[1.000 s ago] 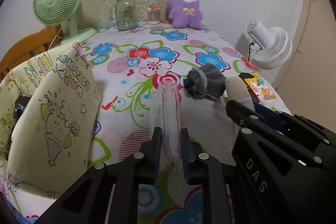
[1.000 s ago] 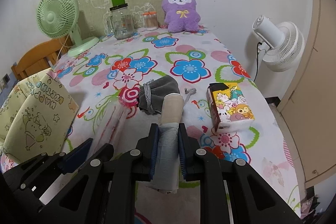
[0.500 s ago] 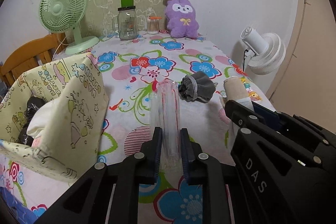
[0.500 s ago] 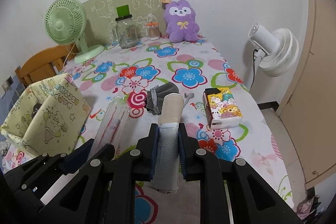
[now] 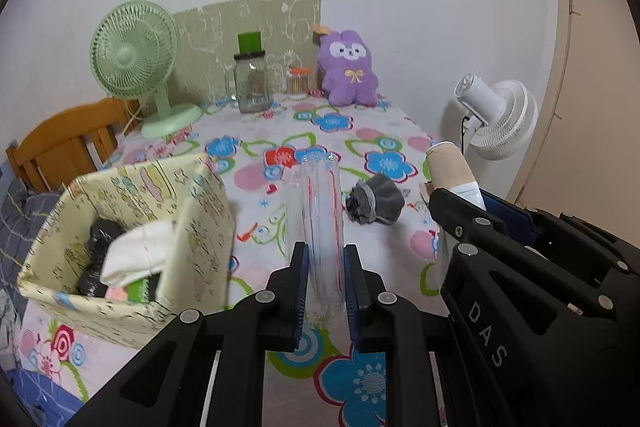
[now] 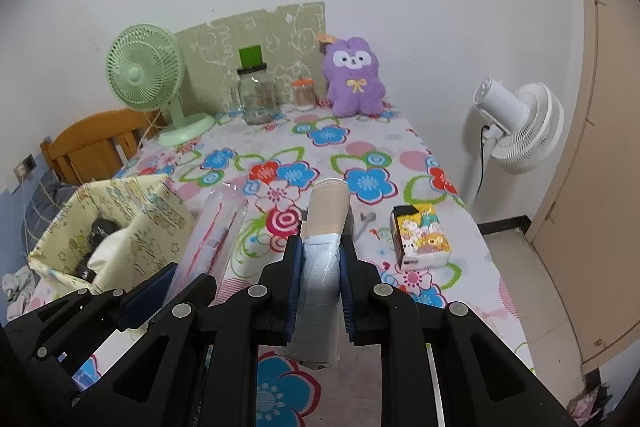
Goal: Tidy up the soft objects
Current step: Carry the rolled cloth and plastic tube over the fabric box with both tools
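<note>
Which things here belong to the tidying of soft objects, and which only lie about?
For the job: clear packet, beige roll, grey sock, fabric box.

Lying about: green fan, glass jar, purple plush, tissue pack.

Setting: a lived-in room of a home. Evidence: desk [image 6: 420, 155] under a flower-print cloth, set against a plain white wall. Far ahead of the jaws: purple plush toy [image 6: 354, 79], green desk fan [image 6: 146, 75], glass jar [image 6: 258, 95]. Wooden chair [image 6: 96, 143] to their left, white pedestal fan [image 6: 520, 123] to their right.
</note>
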### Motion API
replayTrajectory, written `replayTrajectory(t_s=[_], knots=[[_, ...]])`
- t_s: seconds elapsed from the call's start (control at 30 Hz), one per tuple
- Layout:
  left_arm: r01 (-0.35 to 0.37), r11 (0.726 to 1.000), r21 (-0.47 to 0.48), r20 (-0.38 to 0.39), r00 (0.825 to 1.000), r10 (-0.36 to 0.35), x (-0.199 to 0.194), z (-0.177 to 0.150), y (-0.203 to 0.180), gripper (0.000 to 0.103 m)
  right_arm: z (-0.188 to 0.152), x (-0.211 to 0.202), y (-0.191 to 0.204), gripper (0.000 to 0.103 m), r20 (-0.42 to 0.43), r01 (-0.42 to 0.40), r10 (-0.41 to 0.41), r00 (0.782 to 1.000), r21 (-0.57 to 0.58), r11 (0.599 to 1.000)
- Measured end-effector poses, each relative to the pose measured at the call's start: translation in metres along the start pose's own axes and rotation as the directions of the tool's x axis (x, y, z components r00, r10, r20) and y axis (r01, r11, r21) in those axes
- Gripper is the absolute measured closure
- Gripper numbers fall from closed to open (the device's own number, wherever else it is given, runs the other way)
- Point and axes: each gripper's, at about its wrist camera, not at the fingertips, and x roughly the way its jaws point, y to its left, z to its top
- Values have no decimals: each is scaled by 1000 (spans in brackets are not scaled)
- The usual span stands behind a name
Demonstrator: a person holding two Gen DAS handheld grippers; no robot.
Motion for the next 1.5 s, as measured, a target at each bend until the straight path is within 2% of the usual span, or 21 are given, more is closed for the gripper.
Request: replayTrajectory(t_s=[0.67, 1.5], knots=[[-10, 1000, 12, 93, 996, 9, -34, 23, 21, 88, 27, -35, 26, 82, 82, -6, 8, 997, -23, 1000], [-55, 998, -26, 112, 992, 58, -38, 28, 69, 88, 39, -21, 79, 82, 80, -60, 65, 995, -58, 996]])
